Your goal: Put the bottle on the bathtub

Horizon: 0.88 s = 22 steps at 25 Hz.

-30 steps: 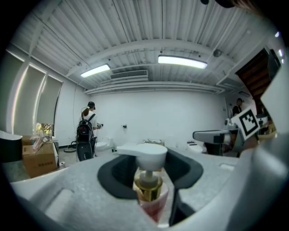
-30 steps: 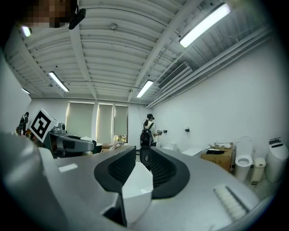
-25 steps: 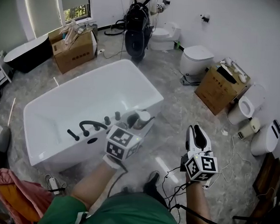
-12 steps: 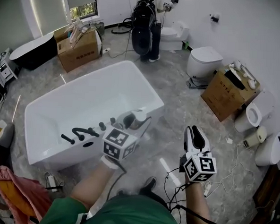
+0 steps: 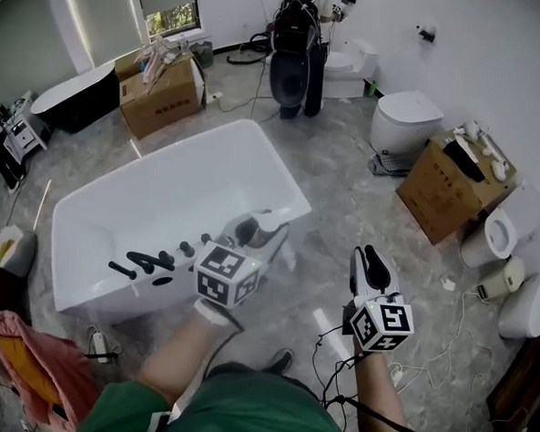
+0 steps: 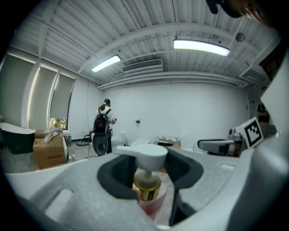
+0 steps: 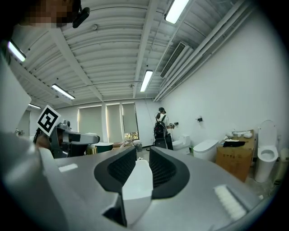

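The left gripper [image 5: 254, 230] holds the bottle [image 5: 270, 222] over the white bathtub [image 5: 162, 195] at its near corner; the right gripper [image 5: 373, 261] hangs apart above the floor.

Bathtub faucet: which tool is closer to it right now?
Left. The left tool, shut on the pump bottle, is at the near rim of the bathtub, just right of the black faucet; the right tool hangs over the floor, farther right.
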Available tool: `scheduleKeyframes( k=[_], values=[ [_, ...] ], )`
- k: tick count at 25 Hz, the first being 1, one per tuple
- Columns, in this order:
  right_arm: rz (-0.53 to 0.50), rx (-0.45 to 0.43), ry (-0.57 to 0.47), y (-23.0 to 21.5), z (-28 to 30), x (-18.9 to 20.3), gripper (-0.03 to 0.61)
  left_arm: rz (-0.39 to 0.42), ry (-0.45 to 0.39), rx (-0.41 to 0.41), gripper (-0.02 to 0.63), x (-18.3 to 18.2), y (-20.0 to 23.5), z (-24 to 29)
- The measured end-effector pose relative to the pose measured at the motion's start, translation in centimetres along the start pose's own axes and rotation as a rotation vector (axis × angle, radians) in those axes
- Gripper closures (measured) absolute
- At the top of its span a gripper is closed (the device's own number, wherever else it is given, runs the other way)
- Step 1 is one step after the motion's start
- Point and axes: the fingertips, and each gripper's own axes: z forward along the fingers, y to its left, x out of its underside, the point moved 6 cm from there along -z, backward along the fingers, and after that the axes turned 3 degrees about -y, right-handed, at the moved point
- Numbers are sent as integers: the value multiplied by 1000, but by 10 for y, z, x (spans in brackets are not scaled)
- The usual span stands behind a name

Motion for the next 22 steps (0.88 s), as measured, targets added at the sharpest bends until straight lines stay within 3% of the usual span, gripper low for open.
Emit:
scheduleKeyframes(
  k=[8, 22],
  values=[
    [-4, -1, -19, -53, 11, -14, 486, 0, -25, -46, 440, -13, -9, 39],
    [-51, 8, -25, -85, 63, -21, 486, 10, -61, -63, 441, -20, 28, 91]
  ],
)
